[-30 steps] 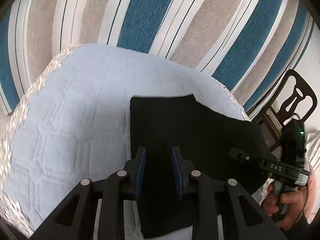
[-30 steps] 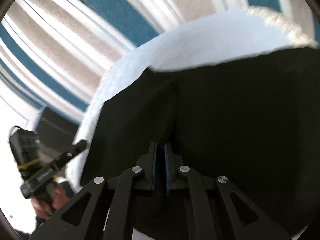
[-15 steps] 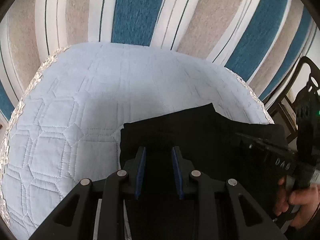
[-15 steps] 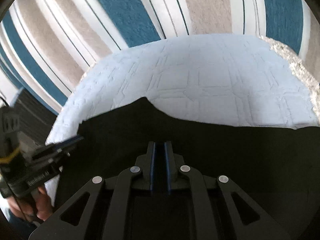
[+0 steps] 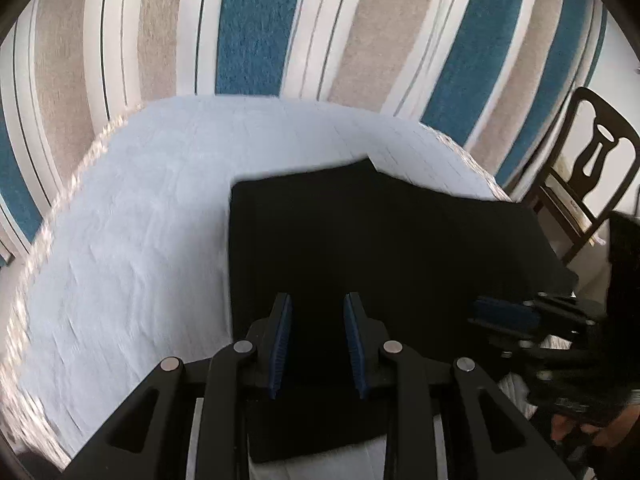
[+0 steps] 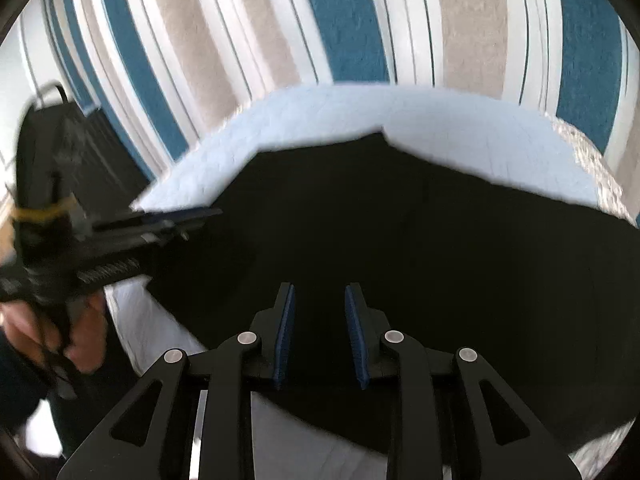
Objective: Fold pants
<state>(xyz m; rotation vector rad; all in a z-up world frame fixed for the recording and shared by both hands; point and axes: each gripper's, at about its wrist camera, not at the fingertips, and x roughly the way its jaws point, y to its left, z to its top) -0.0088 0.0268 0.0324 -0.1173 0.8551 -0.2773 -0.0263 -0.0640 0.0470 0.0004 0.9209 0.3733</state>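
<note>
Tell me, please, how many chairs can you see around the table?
1. A dark wooden chair stands on the floor past the table's far right edge, in the left wrist view. Others may be hidden outside both views.

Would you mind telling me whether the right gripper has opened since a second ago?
Yes. The right gripper was shut on the black pants a second ago; now its fingers stand apart, with the pants lying flat on the white quilted table cover.

Pants (image 5: 384, 248): one black pair
Tools: two, the left tool (image 5: 317, 344) and the right tool (image 6: 319, 334)
Hands: two, one on each tool
Chairs (image 5: 588, 184): one dark chair
Quilted covers (image 5: 132, 248): one pale blue
Striped rugs (image 5: 256, 28): one
</note>
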